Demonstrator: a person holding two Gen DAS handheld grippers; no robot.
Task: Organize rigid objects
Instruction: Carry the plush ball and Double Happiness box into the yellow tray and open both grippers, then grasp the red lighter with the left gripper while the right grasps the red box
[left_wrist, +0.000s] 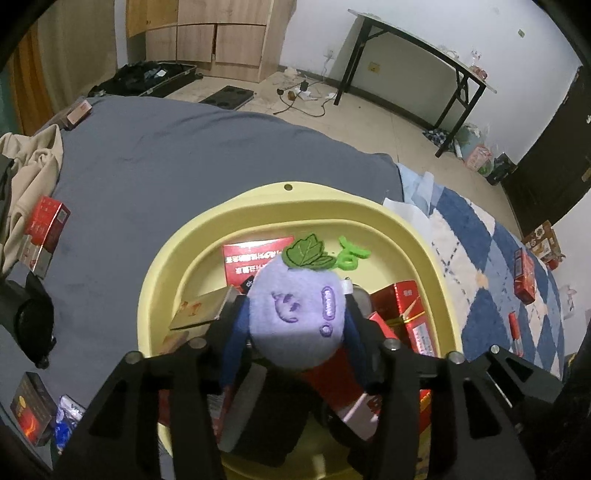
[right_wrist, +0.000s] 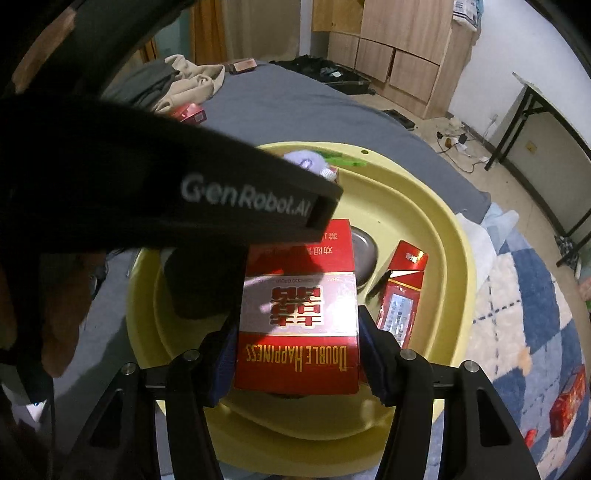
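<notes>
A yellow basin (left_wrist: 288, 192) sits on the bed and holds several red boxes, a gold box (left_wrist: 203, 310) and a metal piece (right_wrist: 364, 254). My left gripper (left_wrist: 295, 299) hangs over it. A round purple plush (left_wrist: 299, 314) with a green leaf lies between its blue pads (left_wrist: 236, 339), which run along its sides without squeezing it. In the right wrist view the left gripper's black body (right_wrist: 240, 199) crosses the picture, and the plush (right_wrist: 304, 158) peeks out past it. My right gripper (right_wrist: 297, 317) is shut on a red Double Happiness box (right_wrist: 299, 332) above the basin (right_wrist: 443, 221).
The grey sheet (left_wrist: 166, 155) carries beige clothes (left_wrist: 33, 166), a red box (left_wrist: 46, 225) and a dark box (left_wrist: 31, 410). On the right lies a blue-and-white checked blanket (left_wrist: 498, 277) with a red box (left_wrist: 524, 273). A folding table (left_wrist: 424, 48) stands by the far wall.
</notes>
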